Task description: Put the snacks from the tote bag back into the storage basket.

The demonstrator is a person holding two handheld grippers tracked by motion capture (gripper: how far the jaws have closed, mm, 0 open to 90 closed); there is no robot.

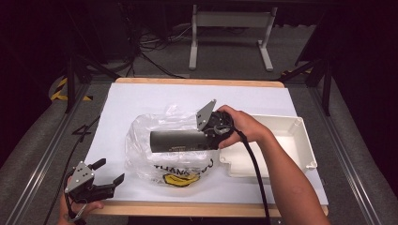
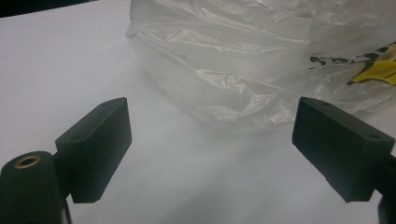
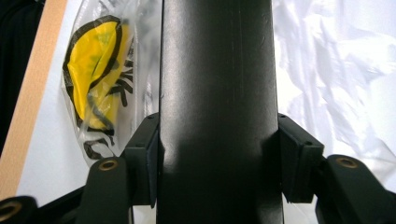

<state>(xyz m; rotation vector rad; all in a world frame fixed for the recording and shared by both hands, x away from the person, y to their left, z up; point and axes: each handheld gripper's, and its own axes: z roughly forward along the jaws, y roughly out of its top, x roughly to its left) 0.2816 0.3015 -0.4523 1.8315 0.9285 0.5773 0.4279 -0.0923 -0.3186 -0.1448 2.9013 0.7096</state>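
A long black box (image 1: 178,140) lies level above a clear plastic bag (image 1: 159,159) with a yellow face and black lettering. My right gripper (image 1: 209,136) is shut on the box's right end; in the right gripper view its pads (image 3: 149,154) press on both sides of the black box (image 3: 217,112), with the bag (image 3: 98,88) beneath. My left gripper (image 1: 109,171) rests at the table's front left corner, jaws open and nothing between them. In the left gripper view the crumpled bag (image 2: 243,60) lies just beyond its open fingertips (image 2: 100,140).
A white paper sheet (image 1: 141,101) covers the wooden table. A shallow white tray (image 1: 300,145) stands at the right, under the right forearm. The wooden front edge (image 1: 187,208) runs along the bottom. Table legs and cables sit on the floor beyond.
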